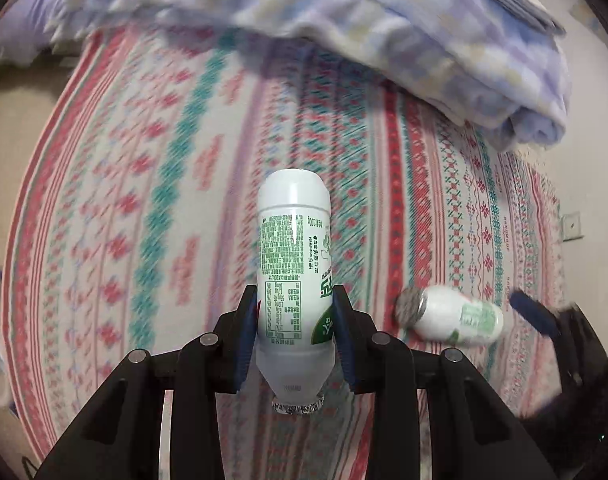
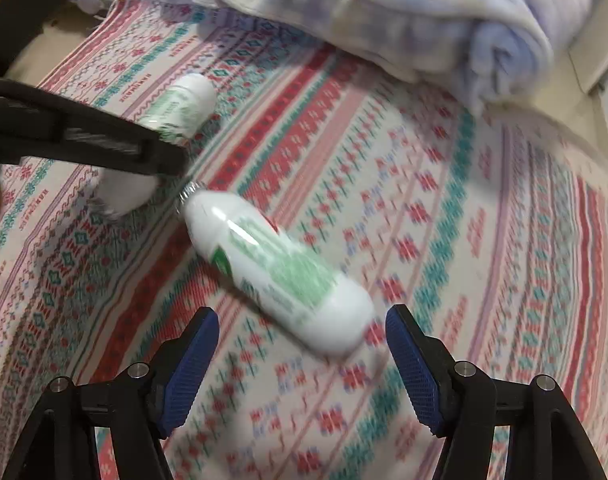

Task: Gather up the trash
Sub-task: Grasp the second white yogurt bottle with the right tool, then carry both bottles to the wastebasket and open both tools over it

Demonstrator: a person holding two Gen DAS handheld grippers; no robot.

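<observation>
Left claw (image 1: 295, 334) clamped on a small white bottle (image 1: 293, 280). Blue pads (image 1: 248, 336) pressing both sides of it, low on the body. Bottom end pointing away, neck pointing back at the camera. Crinkled foil (image 1: 297, 404) around the mouth. Green label with tiny print and a little table of numbers. Held up over a bed sheet (image 1: 163, 200) with red, pink and teal stripes.

Right claw (image 2: 301, 354) wide apart, holding nothing. Second bottle (image 2: 277, 270) lying on its side on the sheet (image 2: 484, 280), just ahead of the blue pads (image 2: 191, 372) and between them, not touching. Same white body, same green label, blurry here. Foil mouth at the far end, round bottom near the right pad. Also seen from the left view, off to the right (image 1: 452, 316).

Fuzzy blue and white blanket (image 2: 384, 16) bunched up at the far side of the bed. First bottle (image 2: 179, 108) and the dark left claw (image 2: 159, 156) at the left edge of the right view.
</observation>
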